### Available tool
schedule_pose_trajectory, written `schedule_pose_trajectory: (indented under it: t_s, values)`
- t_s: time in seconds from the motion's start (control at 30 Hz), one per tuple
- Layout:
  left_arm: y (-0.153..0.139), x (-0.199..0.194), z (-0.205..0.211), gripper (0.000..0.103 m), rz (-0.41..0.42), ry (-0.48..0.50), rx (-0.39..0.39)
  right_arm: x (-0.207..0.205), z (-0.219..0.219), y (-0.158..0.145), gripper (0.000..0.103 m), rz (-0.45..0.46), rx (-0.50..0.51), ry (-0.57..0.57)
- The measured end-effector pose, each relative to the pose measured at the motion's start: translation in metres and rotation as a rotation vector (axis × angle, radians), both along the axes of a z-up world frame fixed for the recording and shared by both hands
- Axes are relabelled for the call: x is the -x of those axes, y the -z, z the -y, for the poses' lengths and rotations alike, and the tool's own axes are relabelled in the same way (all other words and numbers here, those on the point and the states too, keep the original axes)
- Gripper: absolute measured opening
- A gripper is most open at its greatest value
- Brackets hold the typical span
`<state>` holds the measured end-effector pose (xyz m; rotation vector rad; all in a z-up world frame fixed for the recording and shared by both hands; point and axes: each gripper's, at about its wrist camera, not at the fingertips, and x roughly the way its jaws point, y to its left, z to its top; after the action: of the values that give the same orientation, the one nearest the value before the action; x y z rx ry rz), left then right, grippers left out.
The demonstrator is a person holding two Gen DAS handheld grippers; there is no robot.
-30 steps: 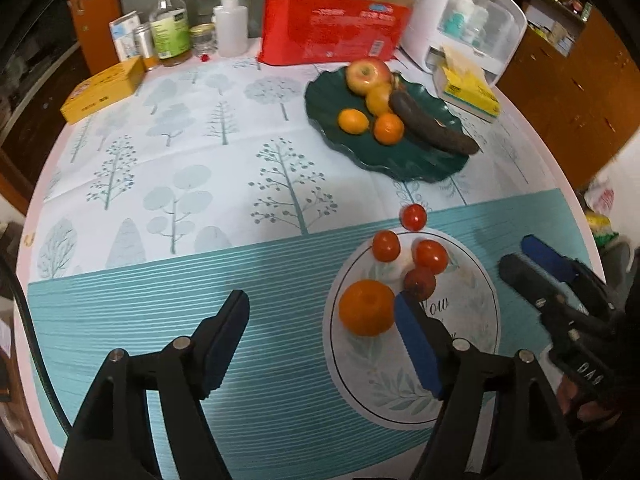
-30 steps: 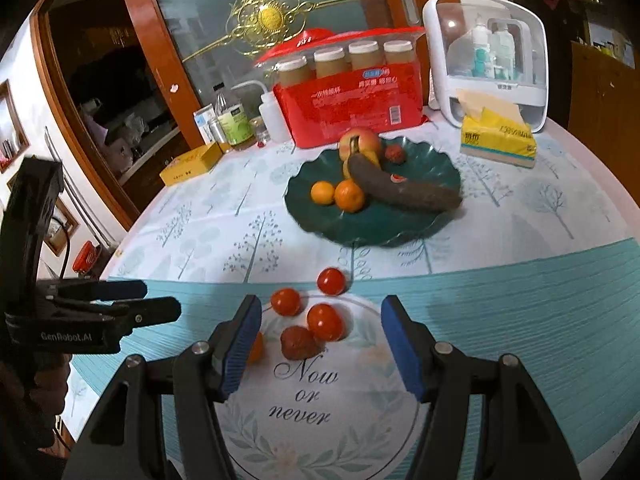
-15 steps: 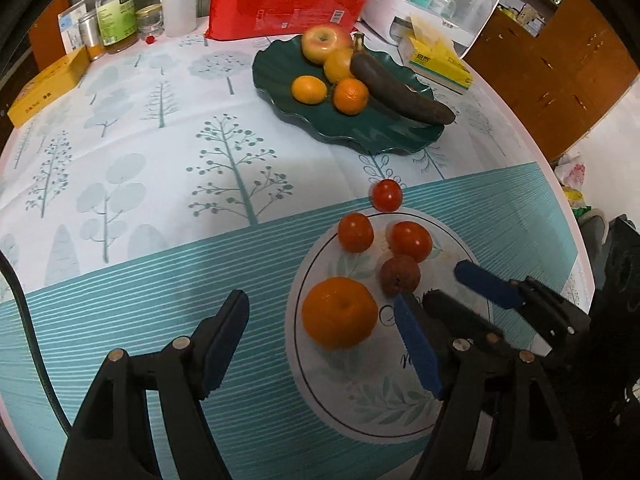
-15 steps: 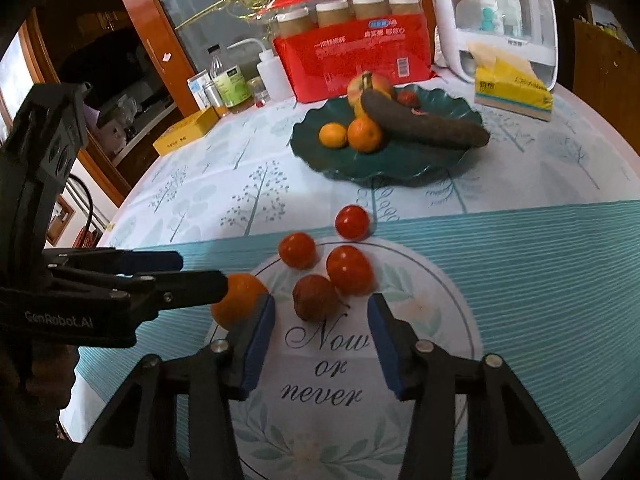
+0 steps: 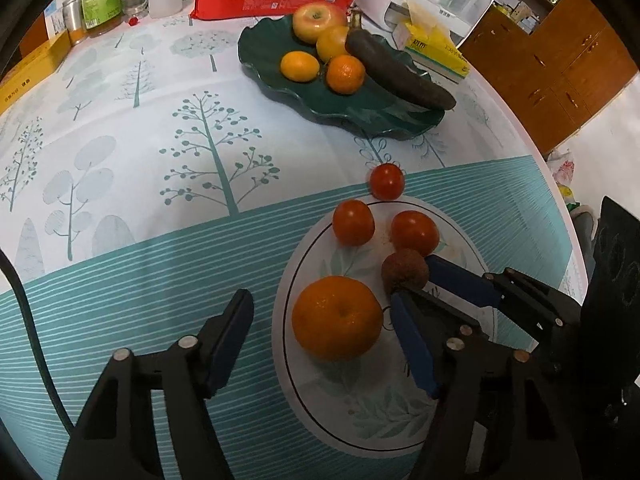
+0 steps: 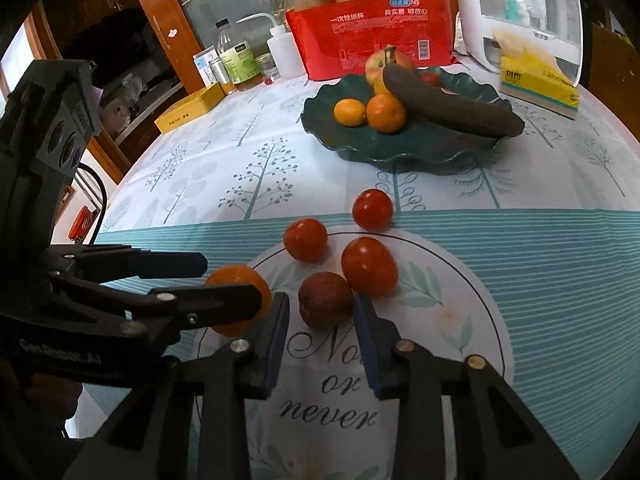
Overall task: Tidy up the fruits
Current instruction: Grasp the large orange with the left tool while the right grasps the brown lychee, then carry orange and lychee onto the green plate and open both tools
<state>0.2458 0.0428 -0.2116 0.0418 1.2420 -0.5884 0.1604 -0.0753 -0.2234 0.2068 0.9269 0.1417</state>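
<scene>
The small brown wrinkled fruit (image 6: 326, 300) sits on the surface inside the round printed patch of the cloth (image 6: 472, 344), between the fingers of the right gripper (image 6: 320, 328), which stand apart on either side of it and do not appear to press it yet. It looks light and fairly firm-skinned but shrivelled, so a gentle squeeze across its widest middle should hold it; being round, it may roll if nudged from 1 side only. Just behind it, almost touching, is a red tomato (image 6: 370, 266), soft-skinned and easily bruised, so the far finger has little room. 2 more tomatoes (image 6: 306, 239) lie beyond. The big orange (image 5: 337, 318) lies close on the left, between the wide-apart fingers of the left gripper (image 5: 320, 344), and the 2 tools crowd each other there. The green dish (image 6: 420, 152), well apart at the back, already carries an apple, small oranges and a dark banana (image 6: 452, 106).
</scene>
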Motion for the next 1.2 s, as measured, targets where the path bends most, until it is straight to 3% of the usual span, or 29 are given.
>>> schedule_pose_trajectory:
  t_s: [0.4,0.5,0.57,0.83,1.2]
  values:
    - [0.008,-0.002,0.0,0.062,-0.038,-0.02,0.039,-0.006,0.003,0.004,0.031,-0.012,-0.007,-0.019]
    - [0.008,-0.001,0.001,0.056,-0.04,-0.02,0.047,-0.007,0.003,0.004,0.031,-0.015,-0.01,-0.026]
    - [0.007,0.0,0.003,0.046,-0.038,-0.014,0.055,-0.007,0.004,0.004,0.03,-0.017,-0.01,-0.03]
    - [0.002,0.006,0.005,0.045,-0.015,-0.057,0.011,-0.005,0.003,0.003,0.03,-0.051,-0.03,-0.058]
    - [-0.026,0.023,-0.002,0.045,0.049,-0.15,0.012,0.014,0.01,-0.006,0.03,-0.083,-0.019,-0.131]
